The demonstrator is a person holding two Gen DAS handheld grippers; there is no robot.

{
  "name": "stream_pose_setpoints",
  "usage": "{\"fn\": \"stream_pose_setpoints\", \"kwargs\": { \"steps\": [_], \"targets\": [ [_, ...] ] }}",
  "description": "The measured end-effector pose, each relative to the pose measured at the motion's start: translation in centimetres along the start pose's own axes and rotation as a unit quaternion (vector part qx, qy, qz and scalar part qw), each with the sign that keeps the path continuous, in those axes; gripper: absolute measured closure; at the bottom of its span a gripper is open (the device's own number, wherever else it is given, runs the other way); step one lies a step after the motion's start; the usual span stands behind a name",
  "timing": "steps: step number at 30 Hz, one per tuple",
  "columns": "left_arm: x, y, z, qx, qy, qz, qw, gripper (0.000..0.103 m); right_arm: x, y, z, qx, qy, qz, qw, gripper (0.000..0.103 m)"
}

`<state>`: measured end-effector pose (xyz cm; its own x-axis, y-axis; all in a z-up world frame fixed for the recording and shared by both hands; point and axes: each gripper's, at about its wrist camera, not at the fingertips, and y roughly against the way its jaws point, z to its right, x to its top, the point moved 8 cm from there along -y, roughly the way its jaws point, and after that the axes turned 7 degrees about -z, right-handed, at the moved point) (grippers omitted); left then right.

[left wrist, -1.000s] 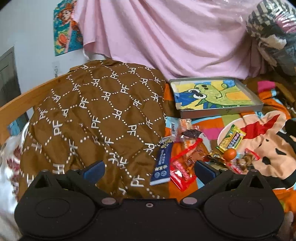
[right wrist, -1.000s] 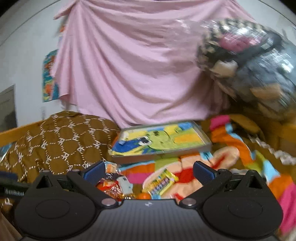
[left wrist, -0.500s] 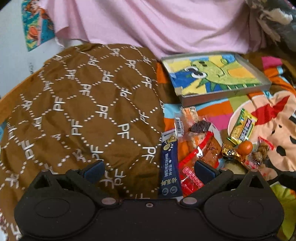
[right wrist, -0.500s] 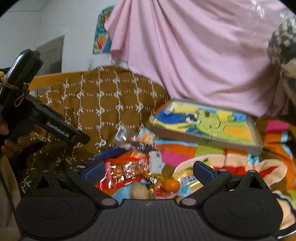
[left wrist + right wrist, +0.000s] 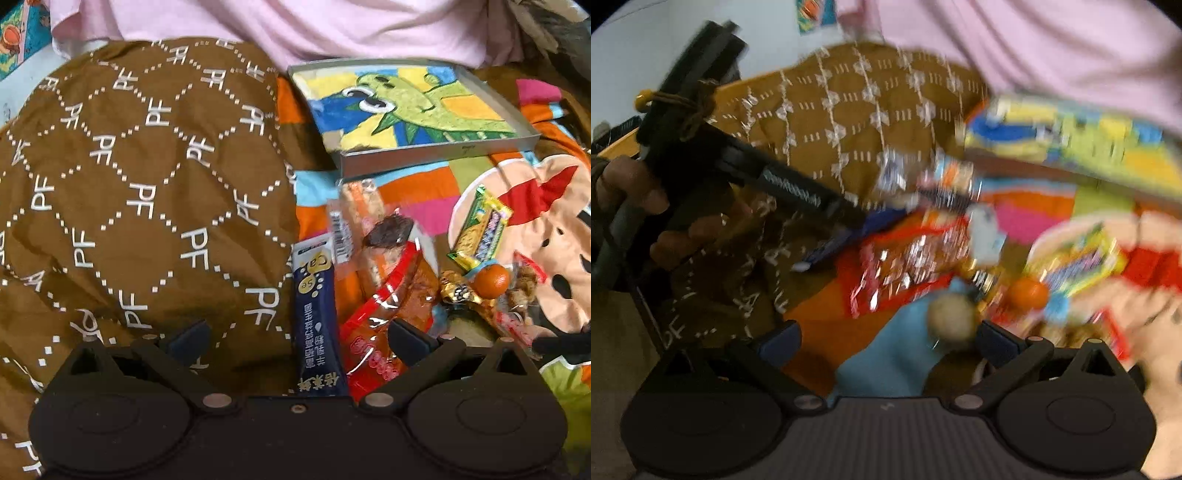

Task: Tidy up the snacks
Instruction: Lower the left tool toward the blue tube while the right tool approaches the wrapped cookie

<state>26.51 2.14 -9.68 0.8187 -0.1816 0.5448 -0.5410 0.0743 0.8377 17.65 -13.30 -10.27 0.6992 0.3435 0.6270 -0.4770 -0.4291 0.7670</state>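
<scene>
While its two blue-padded fingers stand wide apart with nothing between them, the left gripper hangs low over a heap of snacks spread on a patchwork blanket of bright cartoon colours. Beside the heap lies a brown quilt, soft and creased, stitched in white dotted diamonds with letters inside. One flat tin tray, square with low grey walls and a green crocodile picture on its floor, sits beyond the snacks, just apart from them. Nearest the gripper lies one long dark-blue sachet, glossy, printed in white. Touching it on the right is one shiny red packet with a clear crinkled window. Above those lies one clear wrapper holding orange sticks. Farther right are one green and yellow bar and one small round orange. The right gripper is likewise spread wide and empty; its view is blurred, showing a pale round ball close ahead.
</scene>
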Motion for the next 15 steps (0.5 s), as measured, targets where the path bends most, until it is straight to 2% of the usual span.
{"fn": "stream_pose_setpoints", "kwargs": {
  "steps": [4, 6, 12, 15],
  "targets": [
    [-0.3, -1.2, -0.4, 0.012, 0.030, -0.021, 0.9993, 0.005, -1.3, -2.1, 2.0, 0.034, -0.106, -0.063, 0.992, 0.001],
    [-0.4, -1.5, -0.5, 0.002, 0.035, -0.031, 0.9989, 0.007, -1.7, -2.2, 3.1, 0.039, -0.141, -0.058, 0.988, 0.001],
    [-0.2, -2.5, -0.2, -0.032, 0.043, -0.042, 0.9977, 0.020, -1.4, -1.5, 4.7, -0.017, -0.130, -0.018, 0.991, 0.008],
    [-0.3, -3.1, 0.1, -0.044, 0.040, -0.045, 0.9972, 0.029, -0.8, -1.9, 5.5, -0.028, -0.129, -0.013, 0.991, 0.011]
  ]
}}
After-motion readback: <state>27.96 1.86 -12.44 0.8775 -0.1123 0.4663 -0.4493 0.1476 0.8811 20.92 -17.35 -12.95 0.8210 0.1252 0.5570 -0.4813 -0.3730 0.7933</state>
